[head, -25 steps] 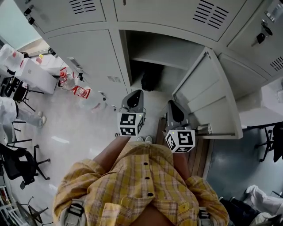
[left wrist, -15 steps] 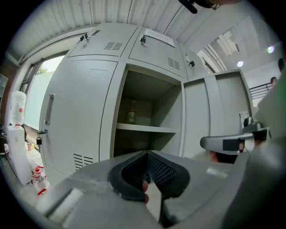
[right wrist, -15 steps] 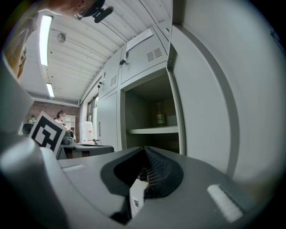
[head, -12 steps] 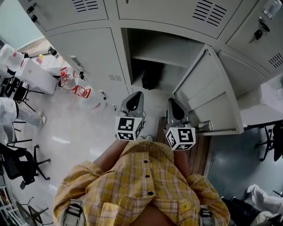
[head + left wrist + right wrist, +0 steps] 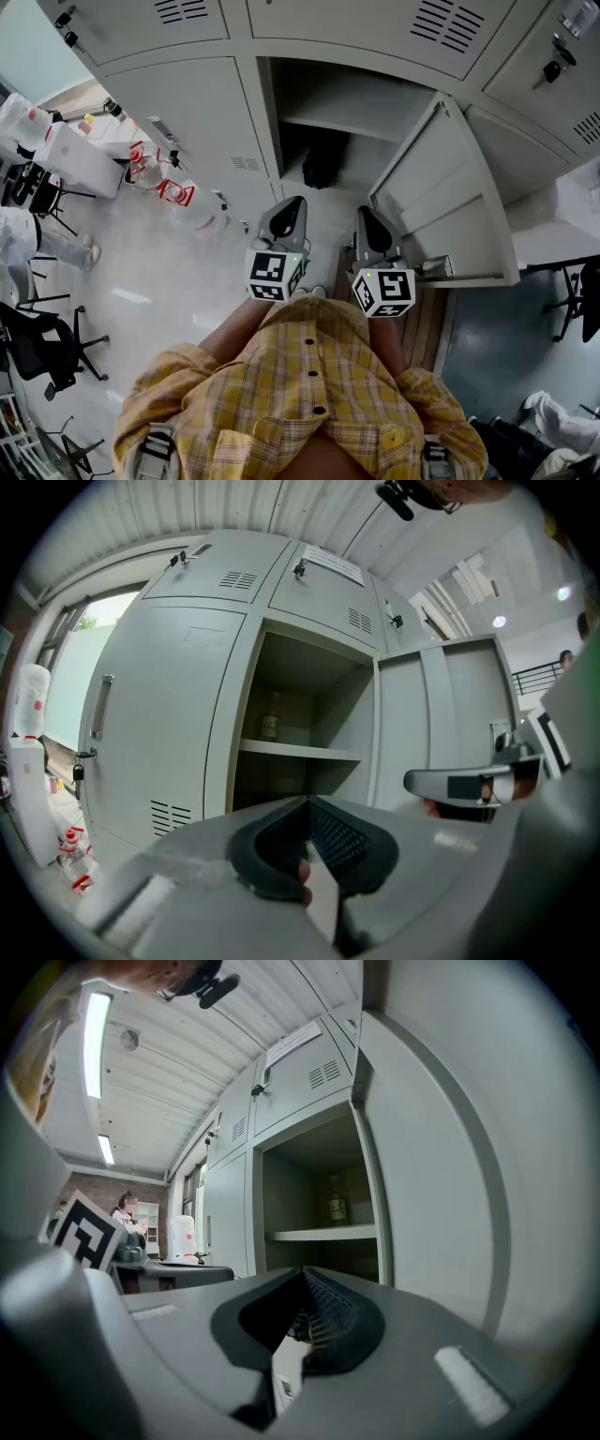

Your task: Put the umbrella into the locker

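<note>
Office locker area, steel lockers (image 5: 192, 122), desk chairs (image 5: 42, 352)

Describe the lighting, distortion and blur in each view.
Head view: evenly lit, wide-angle bending the locker edges; its lower compartment is deep shadow around a dark shape. Left gripper view: fisheye with black corners, the left gripper close and soft. Right gripper view: a ceiling strip light glares upper left.

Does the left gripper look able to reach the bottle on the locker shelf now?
Probably yes: the locker door is swung open, and nothing stands between the left gripper and the bottle on the shelf.
</note>
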`<state>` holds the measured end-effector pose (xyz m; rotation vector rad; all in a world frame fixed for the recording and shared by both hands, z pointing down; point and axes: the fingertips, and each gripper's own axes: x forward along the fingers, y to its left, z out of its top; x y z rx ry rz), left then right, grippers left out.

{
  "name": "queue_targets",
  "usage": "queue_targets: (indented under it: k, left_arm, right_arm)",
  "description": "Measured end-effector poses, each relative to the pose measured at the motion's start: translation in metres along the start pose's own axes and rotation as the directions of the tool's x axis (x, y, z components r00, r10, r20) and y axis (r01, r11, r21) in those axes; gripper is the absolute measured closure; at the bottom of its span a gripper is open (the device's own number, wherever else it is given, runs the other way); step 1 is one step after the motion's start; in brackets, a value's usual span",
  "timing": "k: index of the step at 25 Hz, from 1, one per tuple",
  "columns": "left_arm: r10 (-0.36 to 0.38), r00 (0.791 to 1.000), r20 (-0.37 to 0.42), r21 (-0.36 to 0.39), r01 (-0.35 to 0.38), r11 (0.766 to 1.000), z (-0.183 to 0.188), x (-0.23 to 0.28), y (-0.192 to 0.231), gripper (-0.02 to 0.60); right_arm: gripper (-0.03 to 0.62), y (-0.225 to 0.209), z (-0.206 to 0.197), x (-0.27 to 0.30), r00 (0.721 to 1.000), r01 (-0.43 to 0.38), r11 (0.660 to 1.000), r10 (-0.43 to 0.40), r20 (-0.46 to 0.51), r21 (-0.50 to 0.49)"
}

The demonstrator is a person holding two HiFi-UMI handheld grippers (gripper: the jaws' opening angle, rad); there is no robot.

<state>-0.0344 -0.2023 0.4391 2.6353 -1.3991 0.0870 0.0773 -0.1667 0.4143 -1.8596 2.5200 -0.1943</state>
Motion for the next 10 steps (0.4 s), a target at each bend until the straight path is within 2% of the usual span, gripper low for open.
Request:
queue_targets:
  k: [10]
  left_arm:
    - [0.006,1.000,-0.003,0.002,-0.006,1.000,-0.0018,0.0010,0.0011,0.584]
  right_arm:
    - [0.600,-0.0019,-0.0034,0.0027,1.000,-0.002,1.000,0.002,-0.008,0.001]
